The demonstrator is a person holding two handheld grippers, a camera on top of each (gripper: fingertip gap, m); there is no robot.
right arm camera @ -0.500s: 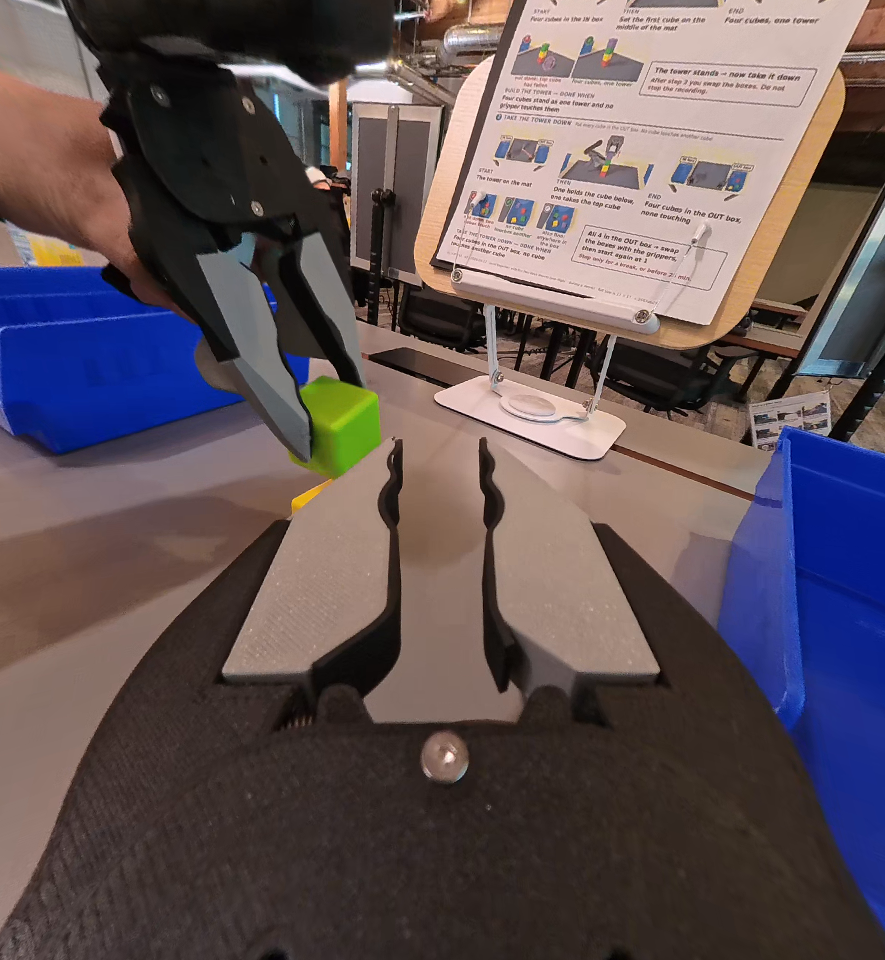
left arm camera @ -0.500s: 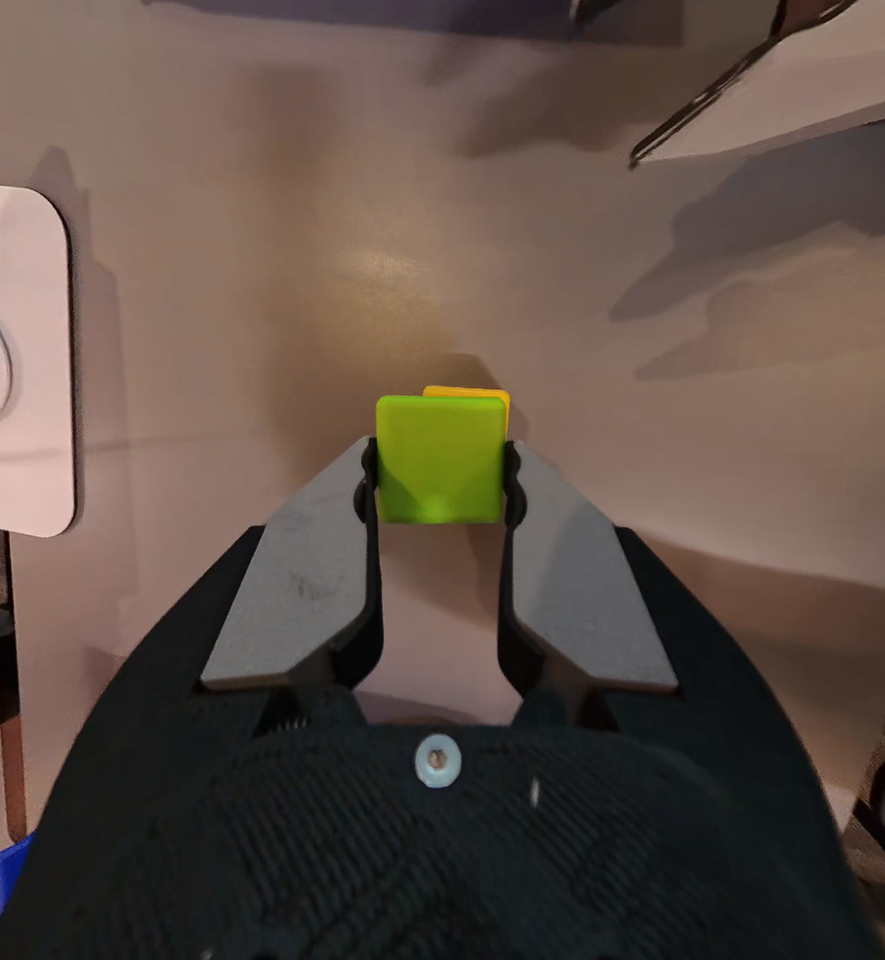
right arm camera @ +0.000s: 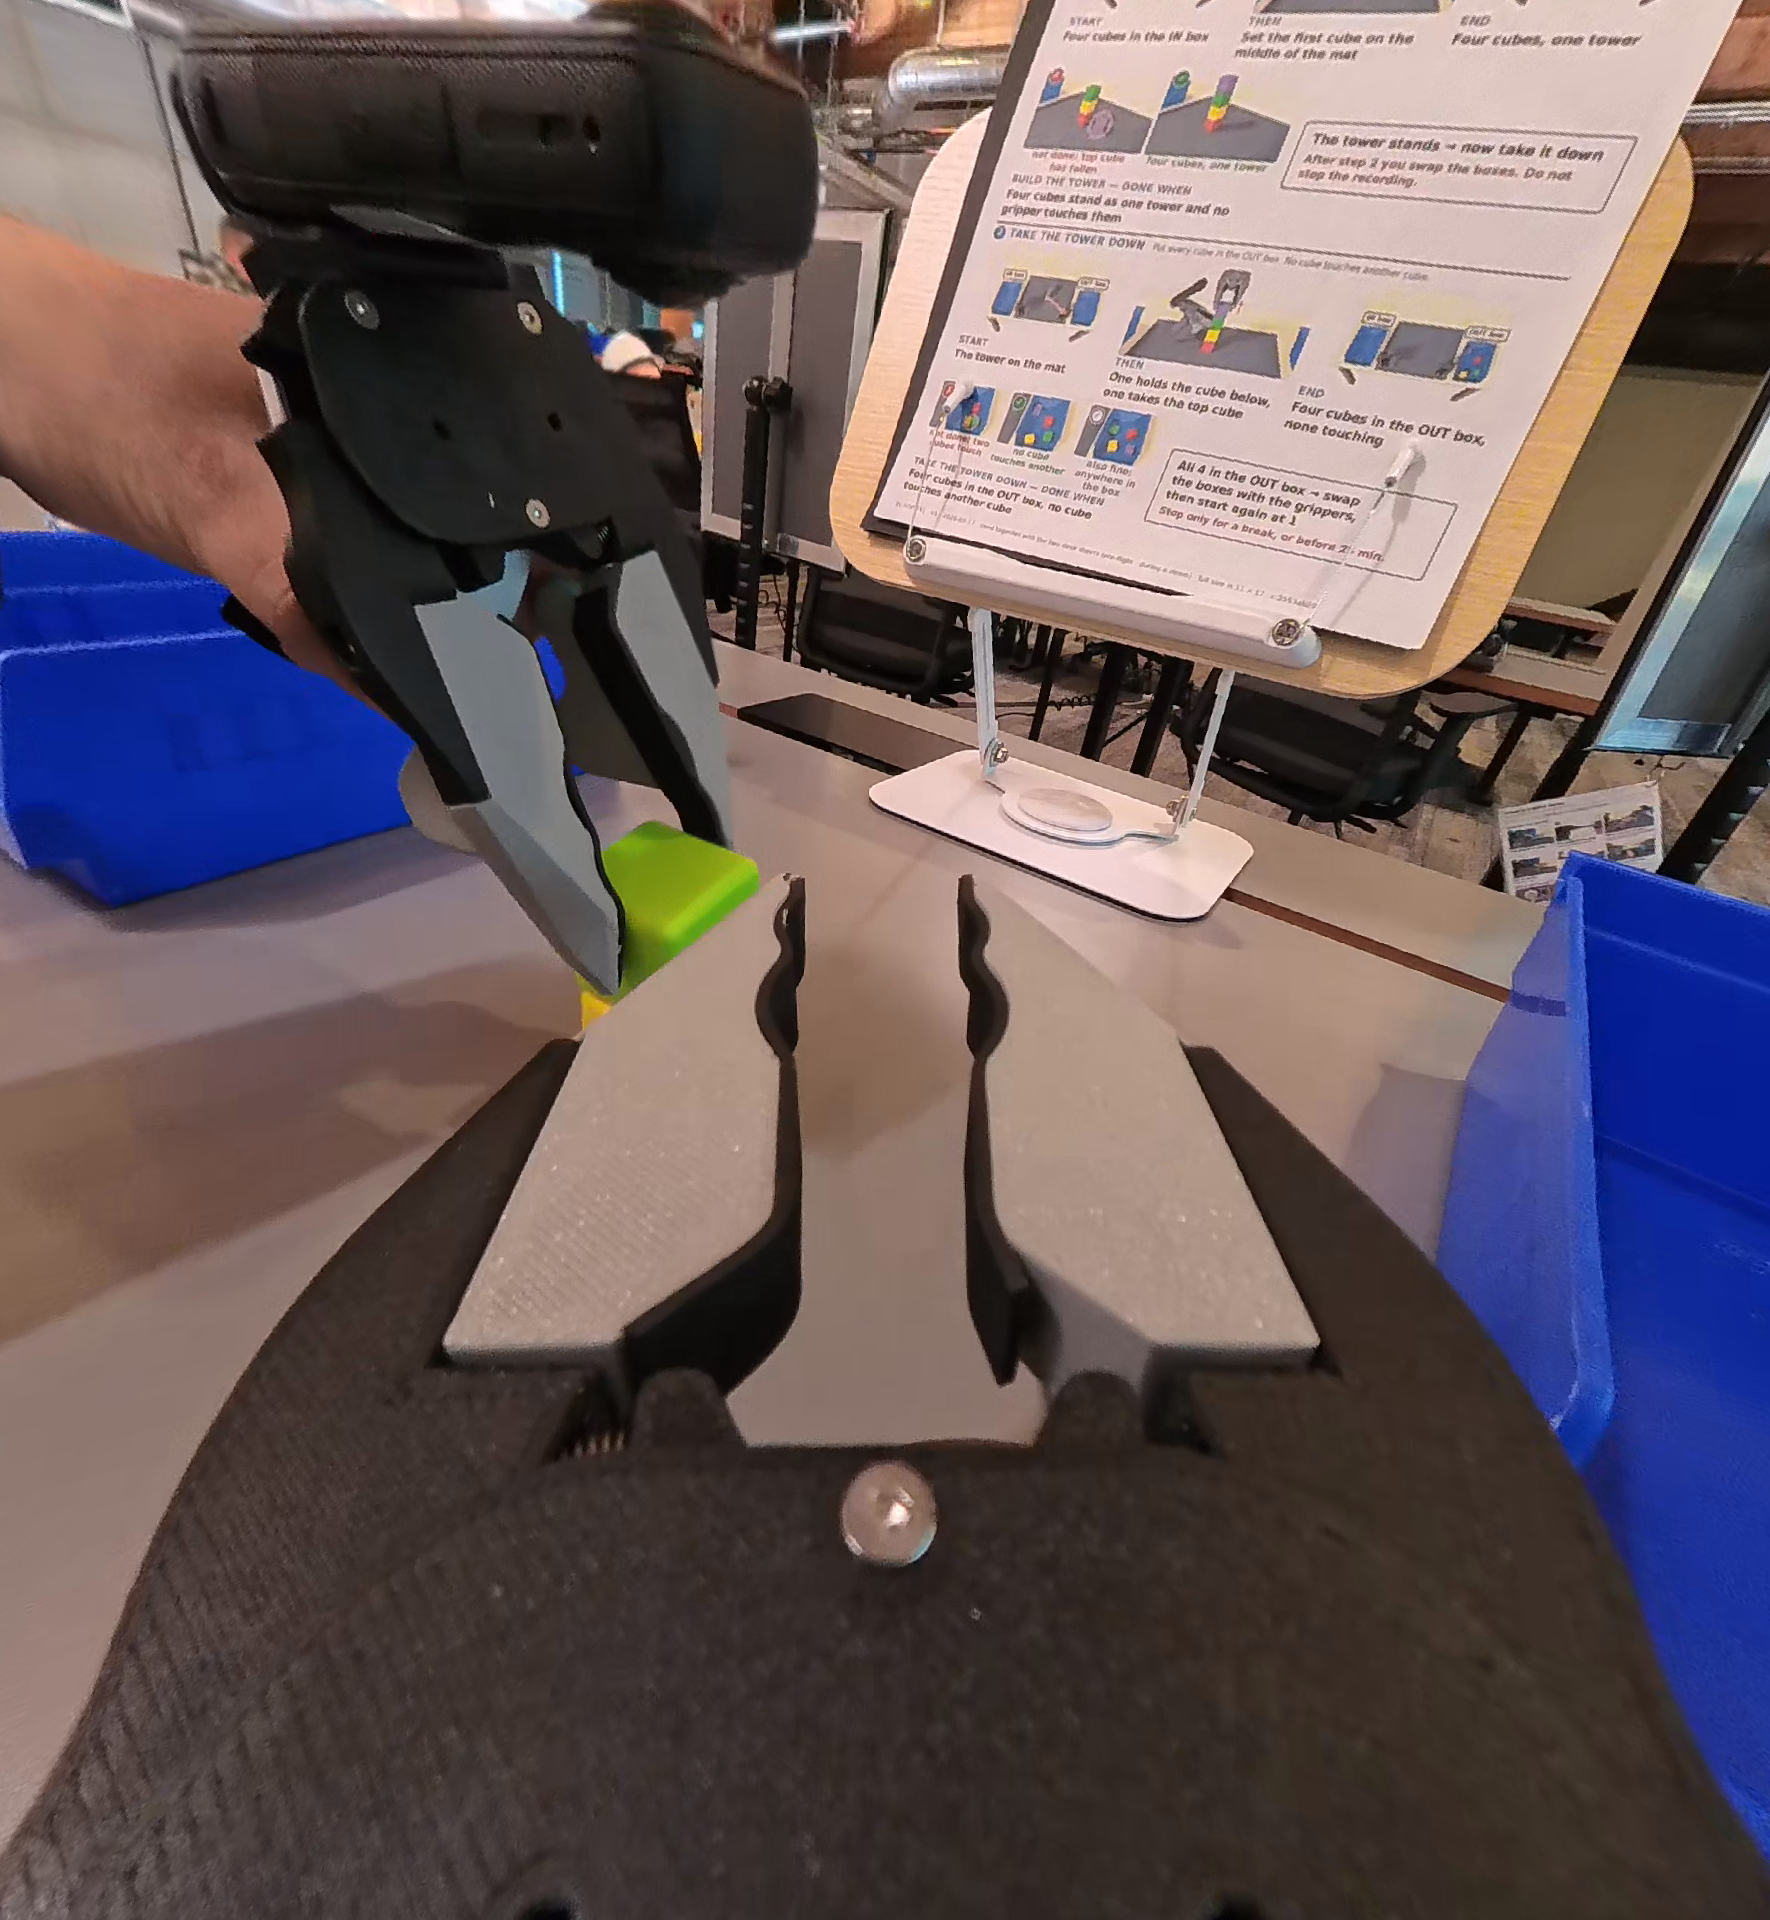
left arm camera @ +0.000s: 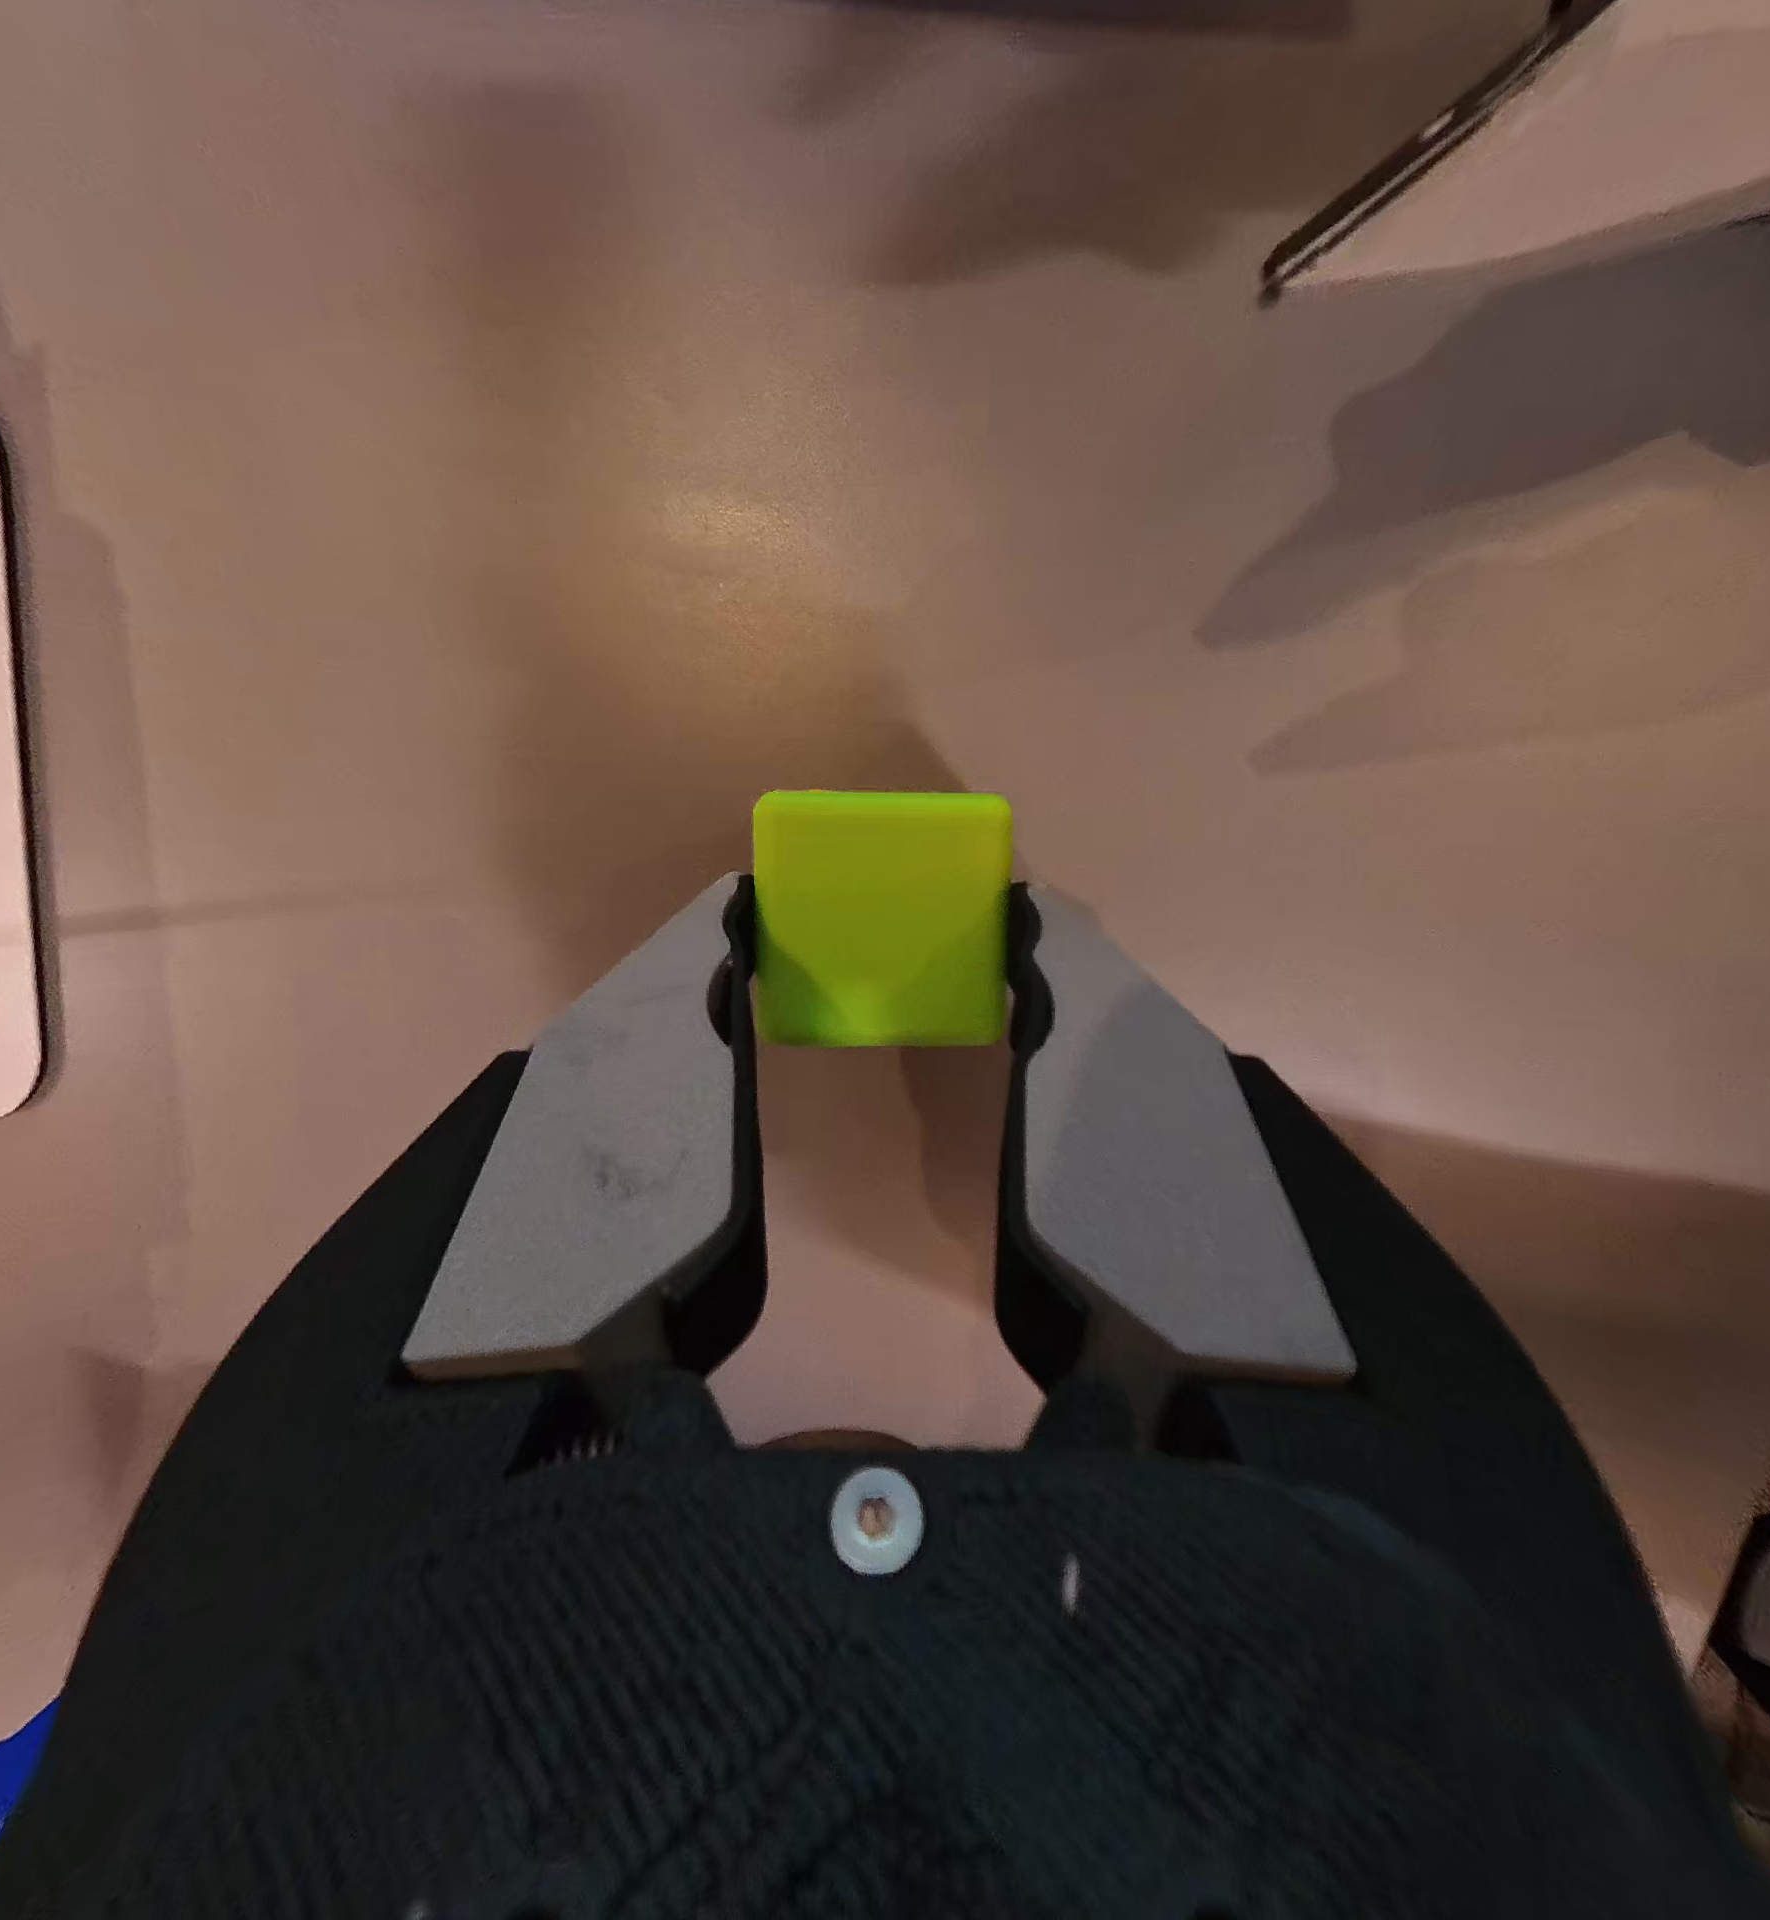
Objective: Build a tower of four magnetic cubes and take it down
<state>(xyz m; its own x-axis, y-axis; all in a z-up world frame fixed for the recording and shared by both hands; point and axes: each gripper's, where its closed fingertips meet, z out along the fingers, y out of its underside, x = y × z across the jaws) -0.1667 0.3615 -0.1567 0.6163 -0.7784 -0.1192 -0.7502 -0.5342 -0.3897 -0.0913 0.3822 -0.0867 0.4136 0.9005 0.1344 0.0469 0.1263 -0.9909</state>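
Observation:
My left gripper [left arm camera: 881, 914] points down at the grey mat and is shut on a lime green cube [left arm camera: 881, 920]. In the right wrist view the same gripper [right arm camera: 668, 914] holds the green cube [right arm camera: 683, 883] right on top of a yellow cube [right arm camera: 595, 1006], of which only a corner shows behind my right finger. Whether the two cubes touch I cannot tell. In the left wrist view the green cube hides the yellow one. My right gripper [right arm camera: 879, 894] is open and empty, low over the mat, just right of the cubes.
A blue bin [right arm camera: 185, 727] stands at the left and another blue bin [right arm camera: 1691, 1195] at the right. A white stand [right arm camera: 1068, 831] with an instruction sheet [right arm camera: 1276, 312] is at the back of the grey mat [right arm camera: 185, 1091]. A hand [right arm camera: 112, 416] holds the left gripper. Left tips to right tips: about 11 cm.
The left gripper has lowered the green cube onto the yellow cube and lined it up; the yellow edge seen behind it before is now hidden. The right gripper has stayed open.

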